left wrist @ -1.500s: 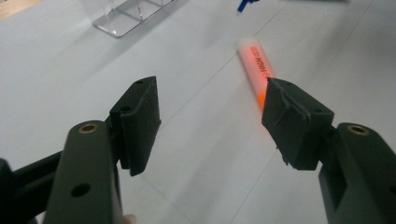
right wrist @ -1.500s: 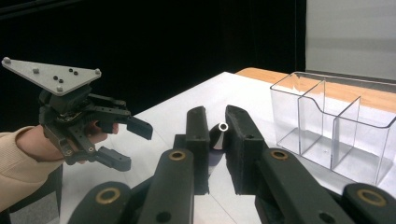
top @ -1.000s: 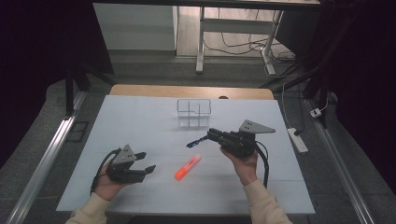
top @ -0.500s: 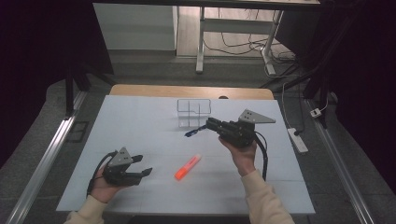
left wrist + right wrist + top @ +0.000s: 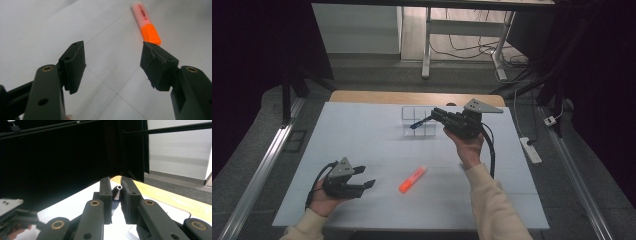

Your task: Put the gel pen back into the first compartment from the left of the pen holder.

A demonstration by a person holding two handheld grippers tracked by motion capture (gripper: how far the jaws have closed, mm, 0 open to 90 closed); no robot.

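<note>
We're looking along our right gripper [image 5: 115, 188], and its two black jaws stand close together, pinching a dark pen [image 5: 117, 191] whose round open end faces us between the tips. Below and beyond the jaws lies the pale table top [image 5: 75, 202], with a wooden edge strip [image 5: 162, 195] running off to the right. Down at the far left we catch our left gripper [image 5: 17, 218], blurred, with a bit of a hand under it. Behind the table it's mostly dark, with black frame posts [image 5: 132, 147] and a light wall [image 5: 180, 147] at upper right.
</note>
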